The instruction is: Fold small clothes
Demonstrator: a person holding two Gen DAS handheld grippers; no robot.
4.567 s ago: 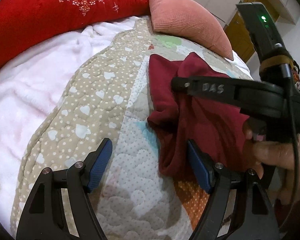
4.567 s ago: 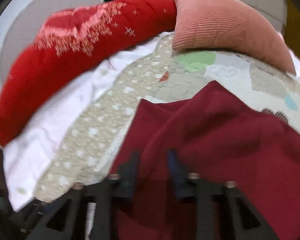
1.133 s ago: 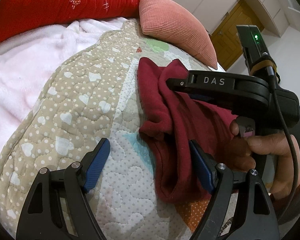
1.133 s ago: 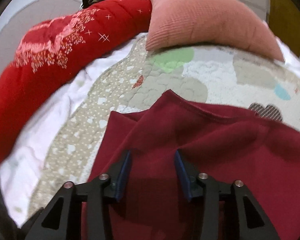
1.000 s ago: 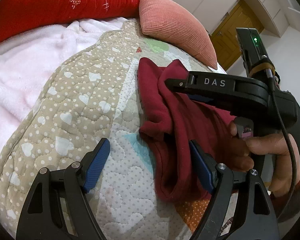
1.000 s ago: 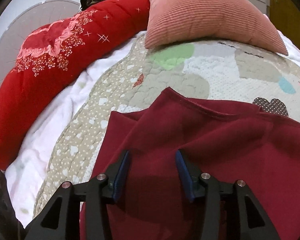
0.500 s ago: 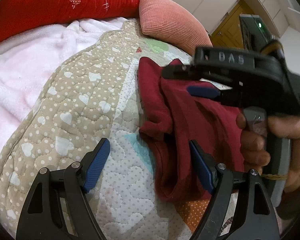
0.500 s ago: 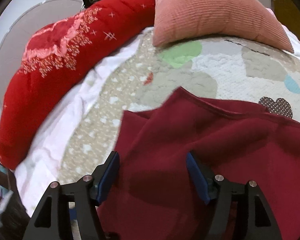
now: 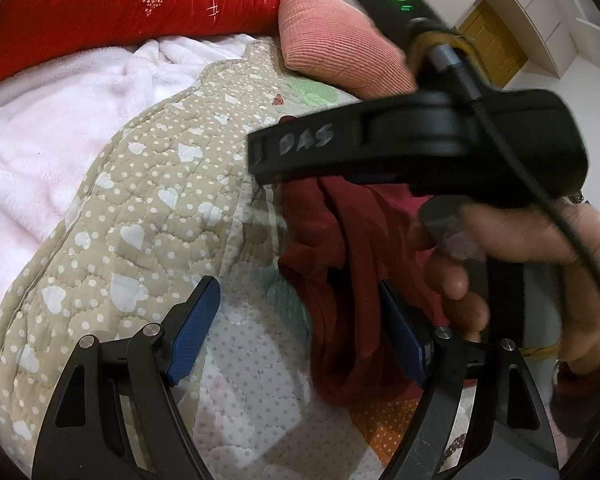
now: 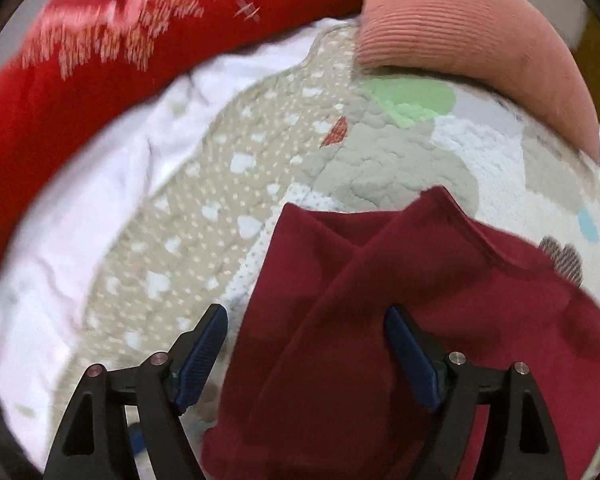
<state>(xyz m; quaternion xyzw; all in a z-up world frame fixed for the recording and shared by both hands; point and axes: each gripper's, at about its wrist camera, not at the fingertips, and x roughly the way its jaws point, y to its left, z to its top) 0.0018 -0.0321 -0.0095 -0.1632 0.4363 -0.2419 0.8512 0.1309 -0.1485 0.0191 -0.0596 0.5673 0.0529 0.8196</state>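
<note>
1. Dark maroon knit garment (image 10: 400,320): soft fabric, lying on the patchwork quilted bedcover (image 9: 148,216), toward its right side. Partly folded, with two layers crossing near the far edge and a pointed corner at the far end. In the left wrist view (image 9: 340,280) it looks bunched, with deep lengthwise creases and a rolled near edge.
2. Right gripper (image 10: 306,354): black frame, blue-padded fingers. Jaws opening and standing wide apart; the garment lies beneath and between them, but the pads do not press on it. A hand (image 9: 532,280) grips its handle, seen in the left wrist view.
3. Left gripper (image 9: 296,336): same build, jaws wide apart, holding nothing. Its left finger is over bare quilt, its right finger at the garment's near edge; contact cannot be told.
4. Pale pink fleece blanket (image 9: 40,128): to the left of the quilt.
5. Red embroidered quilted bolster (image 9: 100,8): at the far left.
6. Salmon ribbed cushion (image 10: 480,40): at the far right, resting on the quilt.
</note>
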